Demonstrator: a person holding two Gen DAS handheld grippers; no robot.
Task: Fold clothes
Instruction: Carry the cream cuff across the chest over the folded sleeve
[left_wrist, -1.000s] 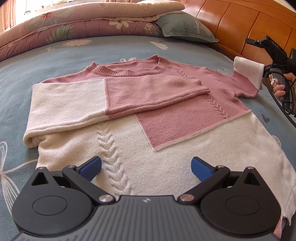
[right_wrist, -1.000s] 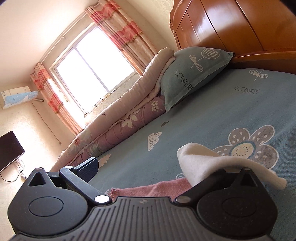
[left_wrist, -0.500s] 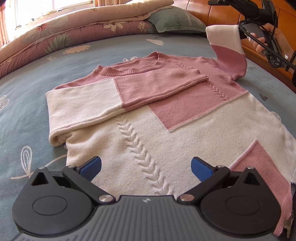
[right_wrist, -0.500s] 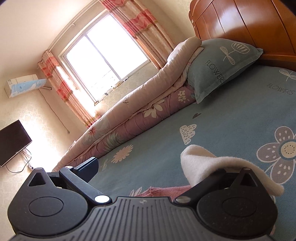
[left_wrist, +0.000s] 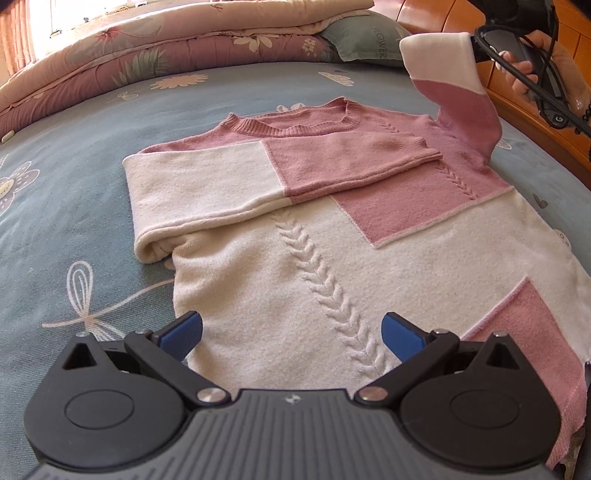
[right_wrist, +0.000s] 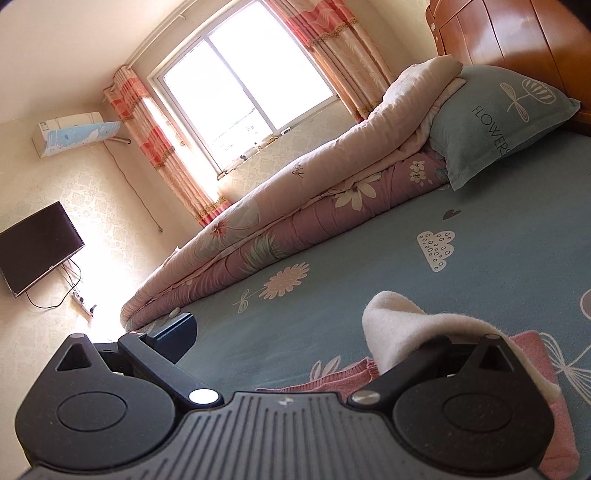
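A pink and cream knitted sweater lies flat, front up, on the blue bedsheet. One sleeve is folded across its chest. My left gripper hovers open over the hem, holding nothing. The other sleeve is lifted off the bed at the far right, where a hand holds my right gripper. In the right wrist view my right gripper has its jaws wide apart. The cream cuff is draped over its right finger and hides it.
A rolled floral quilt and a blue-green pillow lie along the far side of the bed. A wooden headboard stands at the right. The right wrist view shows a window and a wall-mounted screen.
The right gripper has raised the sleeve higher off the bed and carried it towards the sweater's body. The left gripper has drawn back, so more of the hem shows.
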